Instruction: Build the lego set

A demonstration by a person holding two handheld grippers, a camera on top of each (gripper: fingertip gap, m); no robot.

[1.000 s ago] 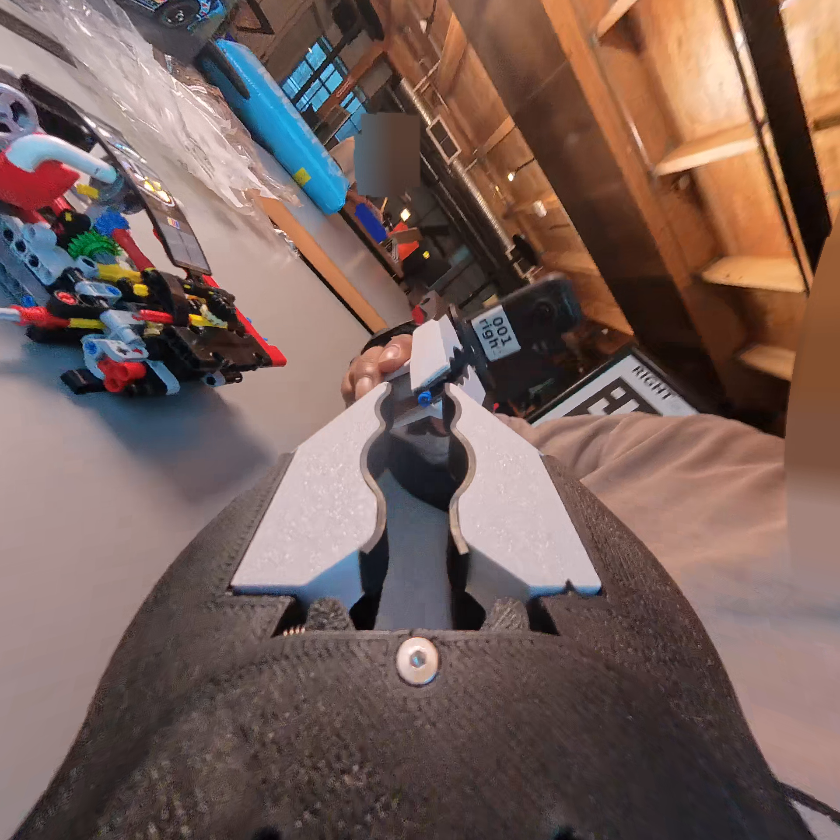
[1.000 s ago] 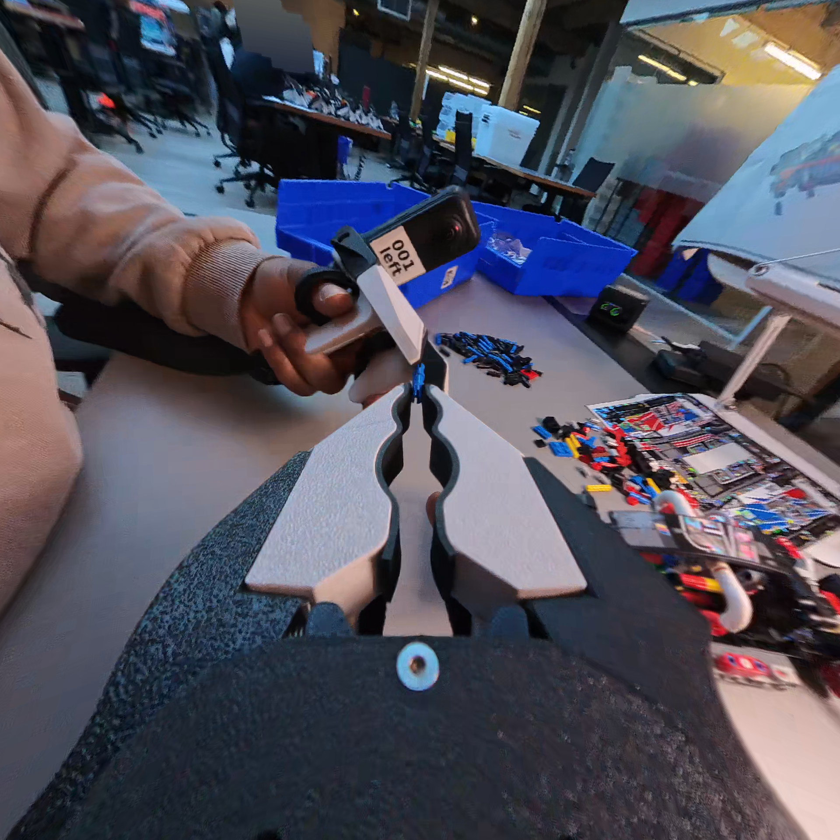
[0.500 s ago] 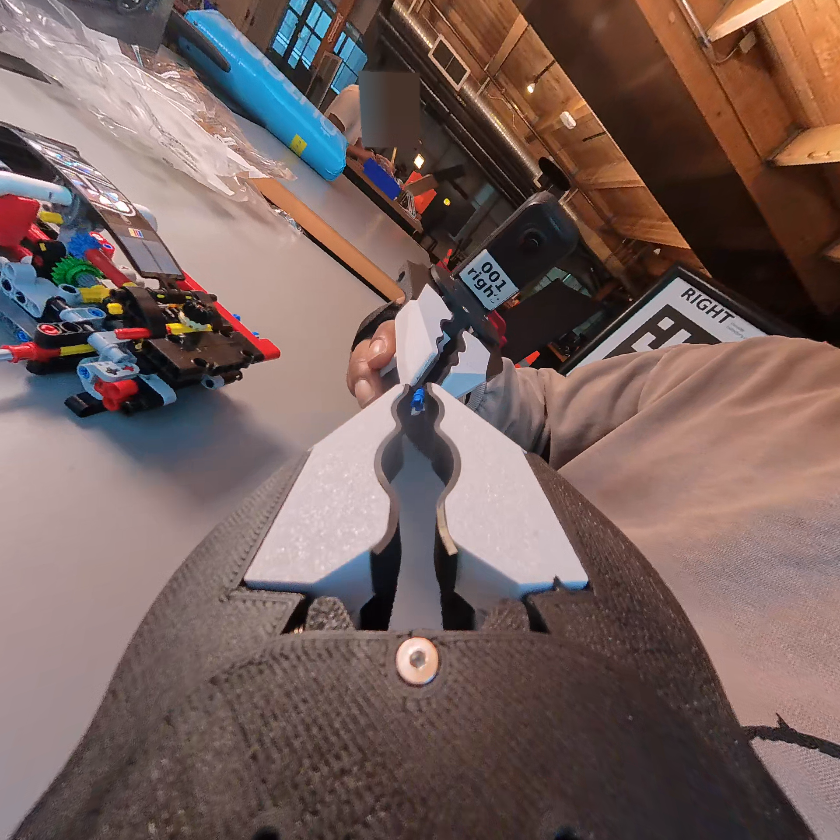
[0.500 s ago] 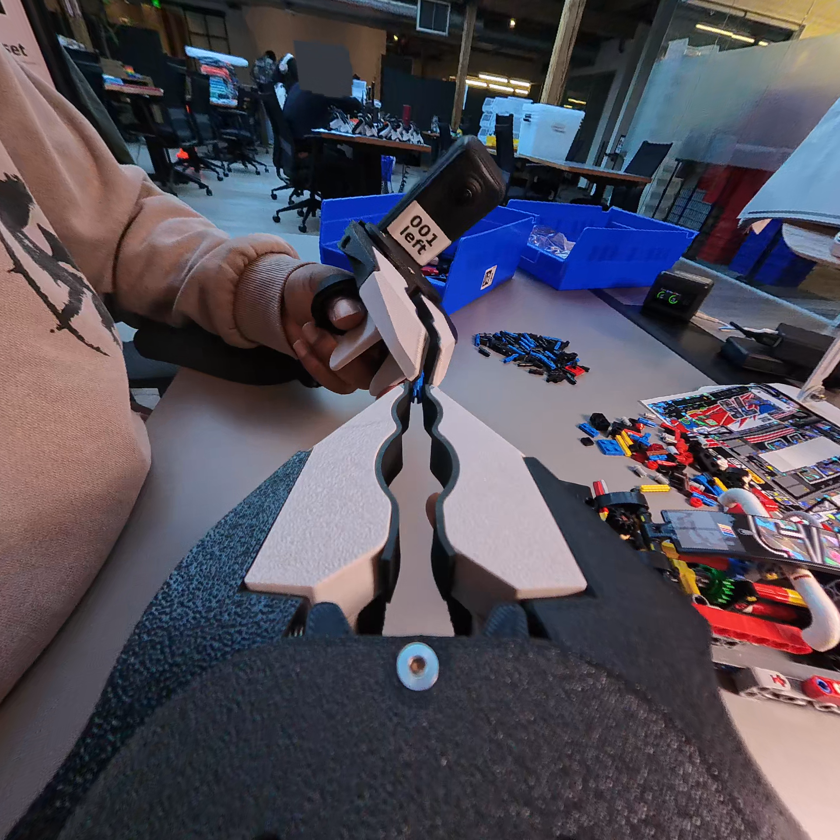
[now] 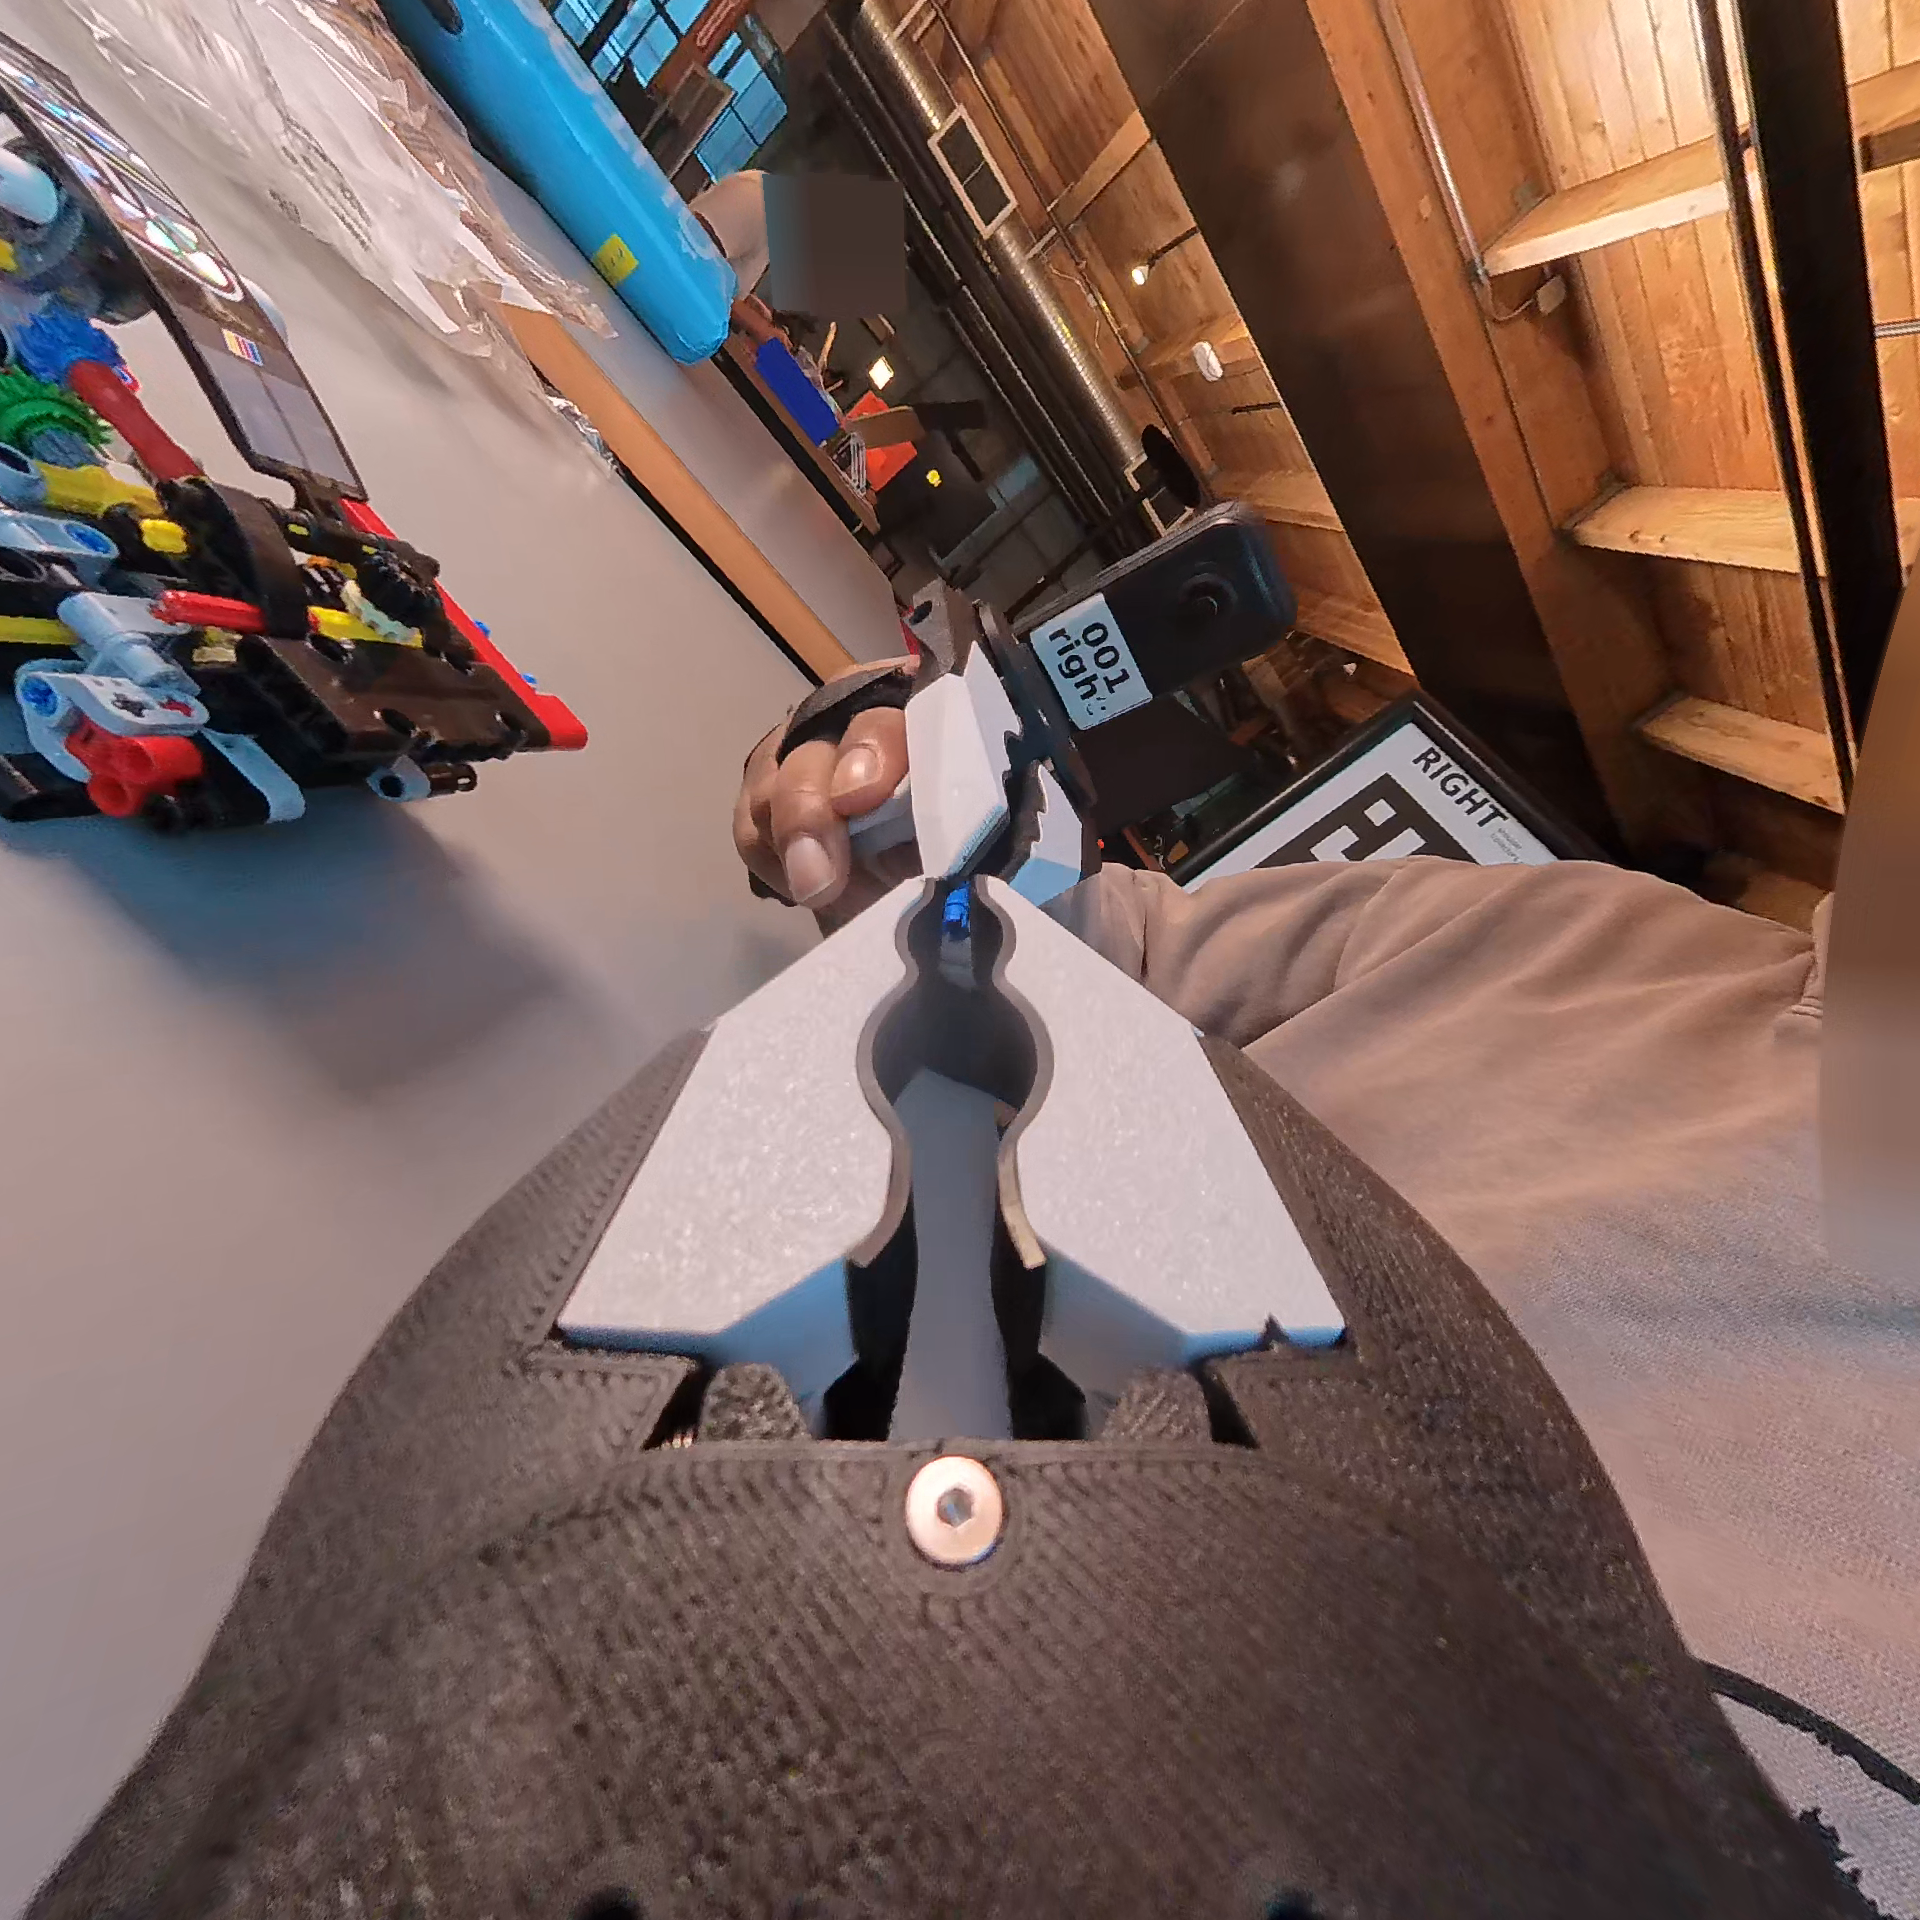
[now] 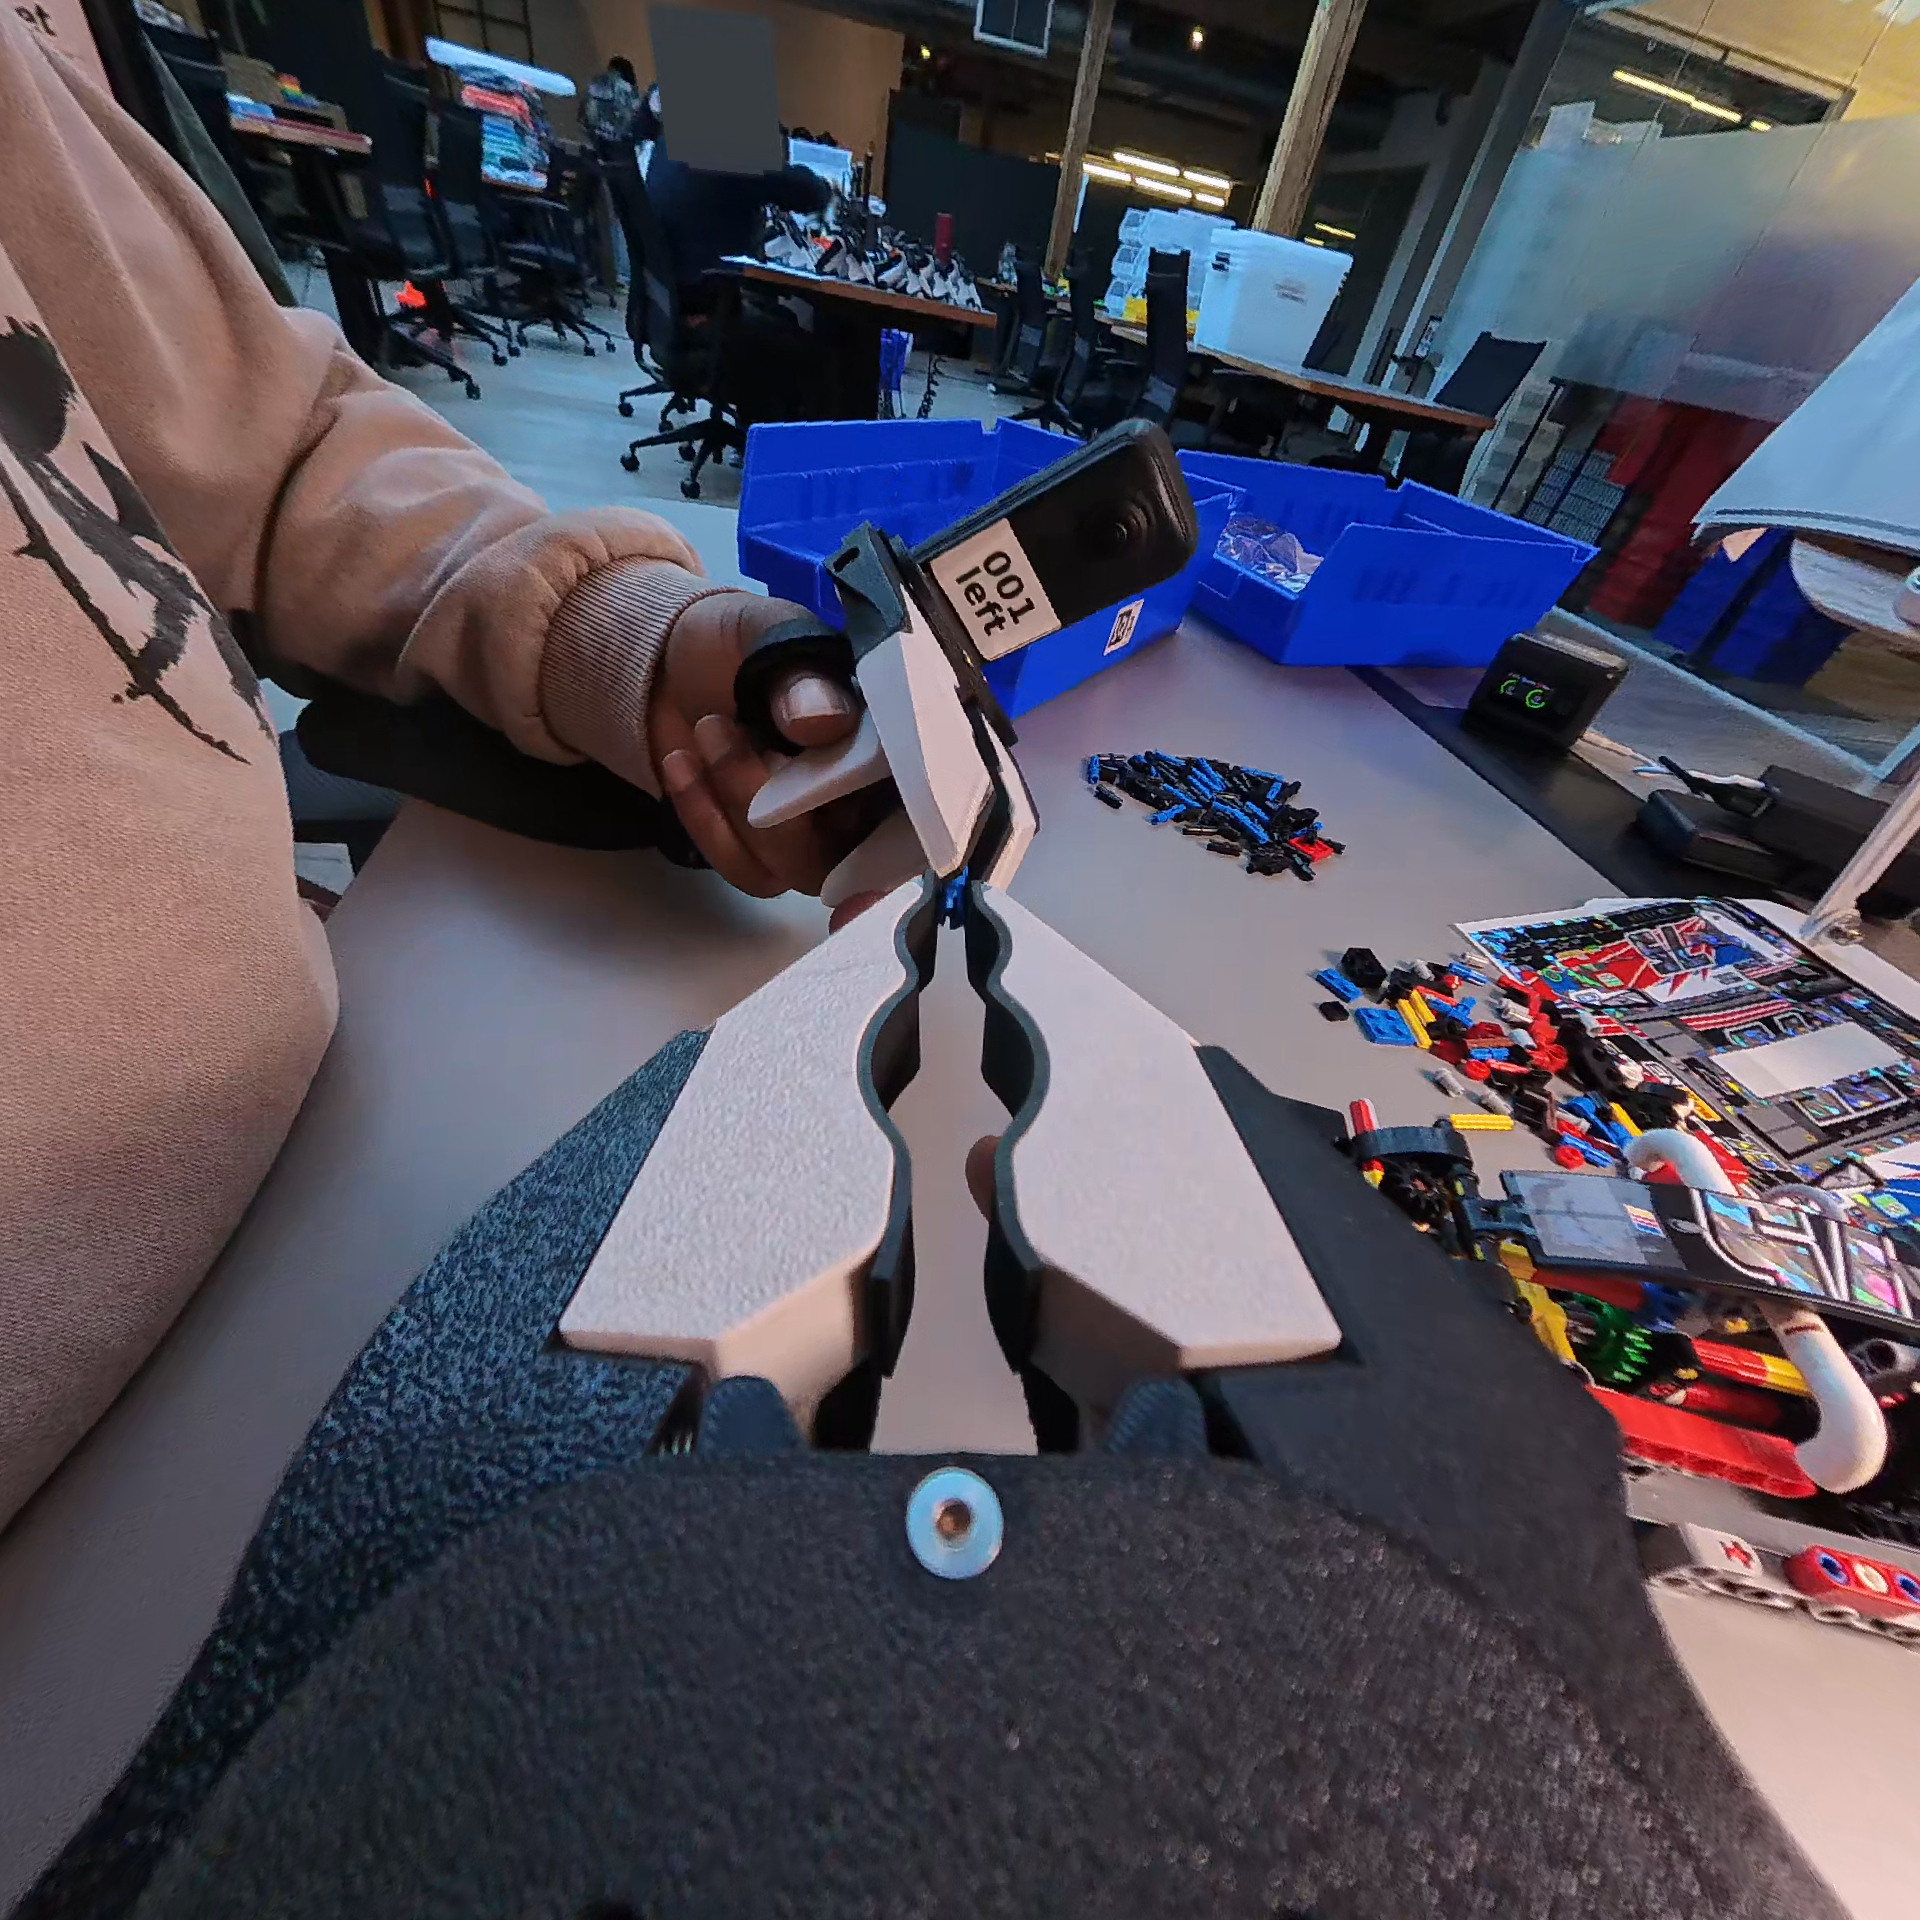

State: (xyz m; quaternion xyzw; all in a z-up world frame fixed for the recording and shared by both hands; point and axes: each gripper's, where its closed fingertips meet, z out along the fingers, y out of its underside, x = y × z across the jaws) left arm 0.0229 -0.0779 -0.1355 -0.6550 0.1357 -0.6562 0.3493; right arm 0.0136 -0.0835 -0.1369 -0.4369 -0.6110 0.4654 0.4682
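Observation:
A small blue Lego pin (image 5: 954, 918) sits between the tips of both grippers, held above the grey table. My left gripper (image 5: 956, 891) is shut on it. My right gripper (image 6: 951, 902) is shut on the same pin (image 6: 950, 906), tip to tip with the left. The right gripper also shows in the left wrist view (image 5: 987, 831), and the left gripper in the right wrist view (image 6: 971, 831). The part-built Lego model (image 5: 270, 665) of black, red and yellow pieces lies on the table, to the right in the right wrist view (image 6: 1683, 1309).
A pile of blue and black pins (image 6: 1210, 800), loose coloured pieces (image 6: 1455, 1029) and a printed sheet (image 6: 1787, 997) lie on the table. Two blue bins (image 6: 1382, 592) and a small black device (image 6: 1548, 691) stand behind. Clear plastic bags (image 5: 353, 166) lie at the far side. Left and right tips are no more than a few centimetres apart.
My left gripper's fingers have closed in from a wider gap onto the blue pin that the right gripper holds. Both grippers have tilted while staying tip to tip.

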